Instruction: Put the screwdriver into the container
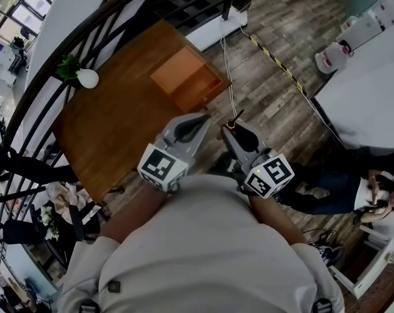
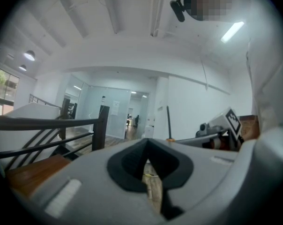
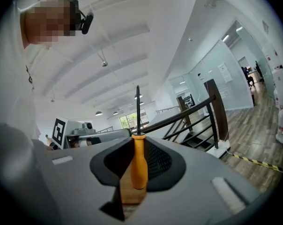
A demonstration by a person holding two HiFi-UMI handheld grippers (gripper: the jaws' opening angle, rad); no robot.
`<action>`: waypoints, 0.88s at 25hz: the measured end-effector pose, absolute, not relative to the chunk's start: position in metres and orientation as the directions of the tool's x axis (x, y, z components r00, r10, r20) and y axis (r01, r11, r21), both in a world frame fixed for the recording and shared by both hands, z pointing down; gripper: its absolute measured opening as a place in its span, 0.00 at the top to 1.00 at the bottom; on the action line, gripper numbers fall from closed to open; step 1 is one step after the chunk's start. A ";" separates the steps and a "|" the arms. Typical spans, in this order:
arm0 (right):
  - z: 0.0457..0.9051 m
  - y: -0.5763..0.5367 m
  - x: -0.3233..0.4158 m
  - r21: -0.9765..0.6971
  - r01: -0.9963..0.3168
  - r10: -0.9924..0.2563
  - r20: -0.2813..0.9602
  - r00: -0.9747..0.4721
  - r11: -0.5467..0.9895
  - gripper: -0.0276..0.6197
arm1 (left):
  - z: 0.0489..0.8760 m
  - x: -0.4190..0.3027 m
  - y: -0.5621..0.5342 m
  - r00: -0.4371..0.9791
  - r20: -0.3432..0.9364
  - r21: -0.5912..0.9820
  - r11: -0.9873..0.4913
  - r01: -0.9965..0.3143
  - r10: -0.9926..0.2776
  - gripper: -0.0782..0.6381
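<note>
An open orange wooden container stands at the far side of a brown wooden table. My right gripper is held close to the body, off the table's right edge, and points toward the container. It is shut on the screwdriver by its orange handle, and the thin black shaft sticks out past the jaw tips. My left gripper hovers beside it over the table's near corner. Its jaws meet at the tips with nothing between them.
A white bulb-shaped object with green leaves sits at the table's left corner. A black stair railing curves along the left. A white cable and yellow-black tape lie on the wood floor. Another person is at the right.
</note>
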State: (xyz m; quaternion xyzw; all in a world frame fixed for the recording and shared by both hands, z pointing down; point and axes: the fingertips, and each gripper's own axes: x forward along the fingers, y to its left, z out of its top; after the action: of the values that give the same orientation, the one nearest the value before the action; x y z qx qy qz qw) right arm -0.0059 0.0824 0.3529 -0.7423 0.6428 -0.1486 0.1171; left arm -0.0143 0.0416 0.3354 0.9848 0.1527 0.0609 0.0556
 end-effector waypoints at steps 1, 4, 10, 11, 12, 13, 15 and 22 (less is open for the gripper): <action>0.350 0.088 0.007 -0.357 -0.923 -0.989 0.063 0.131 -0.145 0.84 | 0.334 -0.002 0.047 0.947 0.101 0.124 -0.948 0.294 0.306 0.88; 0.341 0.110 0.041 -0.340 -0.930 -0.990 0.047 0.134 -0.142 0.84 | 0.328 0.031 0.068 0.947 0.092 0.110 -0.949 0.296 0.307 0.88; 0.331 0.151 0.099 -0.330 -0.935 -0.991 0.023 0.130 -0.130 0.84 | 0.320 0.092 0.114 0.947 0.091 0.089 -0.949 0.302 0.310 0.88; 0.332 0.156 0.107 -0.334 -0.934 -0.991 0.020 0.129 -0.128 0.84 | 0.321 0.099 0.119 0.947 0.093 0.090 -0.950 0.300 0.308 0.88; 0.334 0.160 0.113 -0.340 -0.932 -0.992 0.018 0.126 -0.125 0.84 | 0.323 0.104 0.124 0.947 0.097 0.092 -0.950 0.297 0.306 0.88; 0.335 0.164 0.117 -0.345 -0.931 -0.992 0.018 0.123 -0.121 0.84 | 0.325 0.108 0.129 0.947 0.102 0.093 -0.951 0.296 0.305 0.88; 0.340 0.169 0.123 -0.352 -0.929 -0.993 0.020 0.114 -0.114 0.84 | 0.330 0.114 0.137 0.945 0.109 0.091 -0.950 0.298 0.307 0.88; 0.351 0.167 0.138 -0.371 -0.923 -0.995 0.027 0.100 -0.103 0.84 | 0.344 0.129 0.134 0.946 0.134 0.107 -0.954 0.281 0.294 0.88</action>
State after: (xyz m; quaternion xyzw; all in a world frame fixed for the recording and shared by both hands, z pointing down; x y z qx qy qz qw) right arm 0.1375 0.1668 0.3508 -0.7300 0.6566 -0.1366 0.1315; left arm 0.1288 0.1342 0.3442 0.9855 0.1459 0.0746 0.0433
